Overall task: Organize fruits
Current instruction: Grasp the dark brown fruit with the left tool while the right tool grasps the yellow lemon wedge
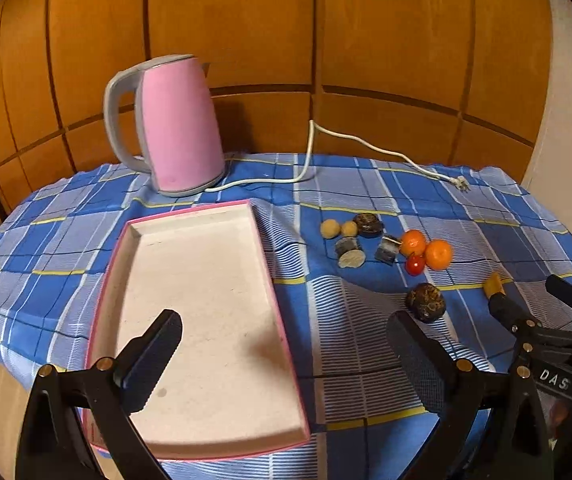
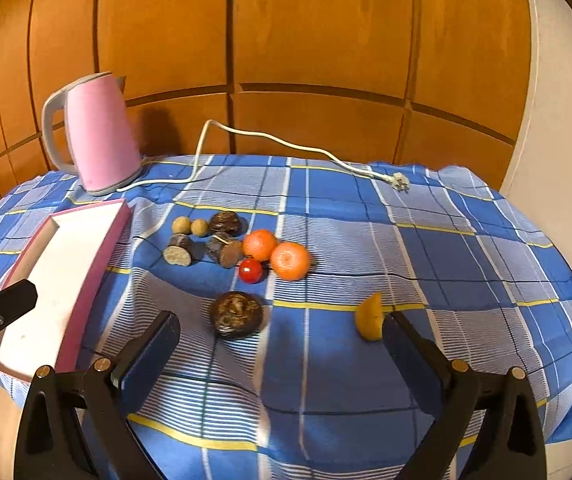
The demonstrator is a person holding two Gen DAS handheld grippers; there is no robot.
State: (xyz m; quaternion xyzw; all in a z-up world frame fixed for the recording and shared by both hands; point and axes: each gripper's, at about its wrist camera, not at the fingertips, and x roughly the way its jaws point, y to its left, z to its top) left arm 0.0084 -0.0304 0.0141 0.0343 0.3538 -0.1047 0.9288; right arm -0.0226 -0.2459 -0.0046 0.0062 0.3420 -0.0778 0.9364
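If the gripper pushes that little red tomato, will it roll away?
Probably yes. The red tomato looks round and shiny, so it could roll or slip. It sits against an orange, which might block it that way. It is small, so likely light.

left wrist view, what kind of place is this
Probably a home, perhaps a kitchen or dining corner: a pink electric kettle stands on a blue checked tablecloth, wooden cabinet doors rise behind it, and loose fruit lies beside a tray.

A pink kettle (image 1: 177,128) stands at the back of a table draped in blue checked cloth (image 2: 366,240), its white cord (image 2: 269,142) trailing unplugged before wooden panelling (image 1: 326,40).
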